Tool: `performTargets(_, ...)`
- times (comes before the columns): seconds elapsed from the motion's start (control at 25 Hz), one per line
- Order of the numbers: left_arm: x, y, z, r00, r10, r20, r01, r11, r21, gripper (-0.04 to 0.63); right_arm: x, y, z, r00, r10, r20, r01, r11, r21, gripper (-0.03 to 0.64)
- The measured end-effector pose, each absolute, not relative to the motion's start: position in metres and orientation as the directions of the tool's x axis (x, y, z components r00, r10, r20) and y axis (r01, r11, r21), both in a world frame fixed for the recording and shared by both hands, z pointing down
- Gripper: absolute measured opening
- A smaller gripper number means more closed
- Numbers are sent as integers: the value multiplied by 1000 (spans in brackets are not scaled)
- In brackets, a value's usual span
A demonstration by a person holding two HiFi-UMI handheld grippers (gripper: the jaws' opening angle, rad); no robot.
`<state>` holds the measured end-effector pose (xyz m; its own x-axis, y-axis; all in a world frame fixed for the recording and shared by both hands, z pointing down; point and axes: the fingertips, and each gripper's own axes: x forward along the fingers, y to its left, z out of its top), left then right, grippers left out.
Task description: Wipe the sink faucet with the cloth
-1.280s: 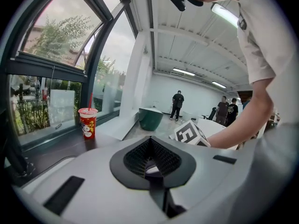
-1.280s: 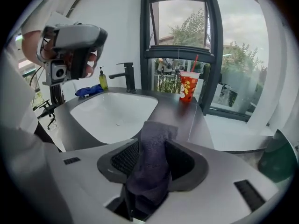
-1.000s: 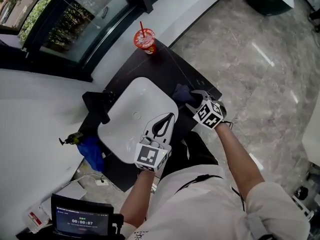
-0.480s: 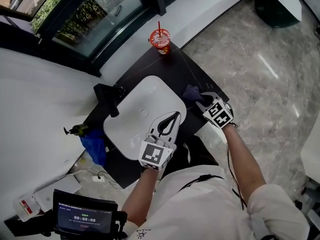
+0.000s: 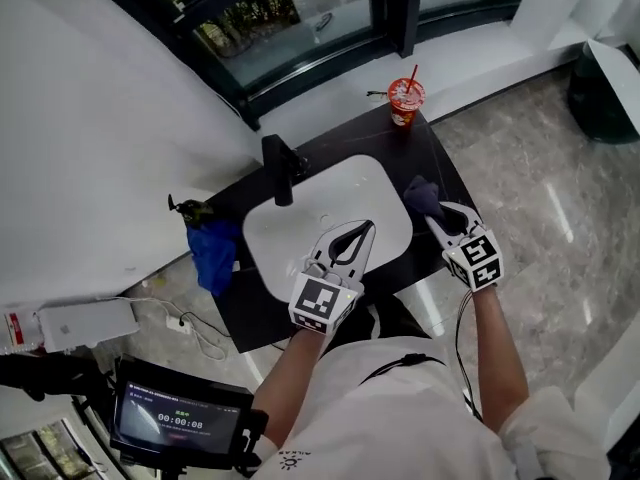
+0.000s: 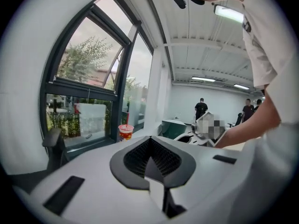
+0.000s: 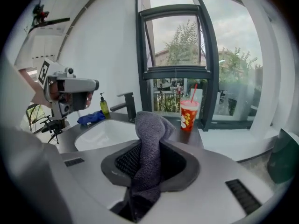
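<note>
A black faucet stands at the back left of the white sink, which is set in a dark counter. My right gripper hangs over the counter's right end, shut on a grey cloth. In the right gripper view the cloth sticks up from between the pads, with the faucet beyond it to the left. My left gripper hovers over the basin's front edge, shut and holding nothing; its pads meet.
A red cup with a straw stands at the counter's far right corner. A blue cloth and a soap bottle lie at the left end. A screen and cables are on the floor at the lower left. A window runs behind the counter.
My right gripper has risen from the counter with the grey cloth in it. The left gripper has lifted over the basin. The head view has swung, so the counter now sits higher in it.
</note>
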<state>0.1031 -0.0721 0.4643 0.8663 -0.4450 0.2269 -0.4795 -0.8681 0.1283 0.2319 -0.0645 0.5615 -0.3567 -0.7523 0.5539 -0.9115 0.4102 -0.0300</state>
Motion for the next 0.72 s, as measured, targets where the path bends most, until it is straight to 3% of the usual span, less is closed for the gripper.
performTargets(0.44,-11,-106,445,677,-711,190,-734,-671,103,0,103,-140,488,-642,-651,405,-716,698,-11,101)
performTargets(0.72,-76,-116,450,540,-816,206,-841,-532,100,0,32,-237,479,-703,-569,428,-597,798,81,101)
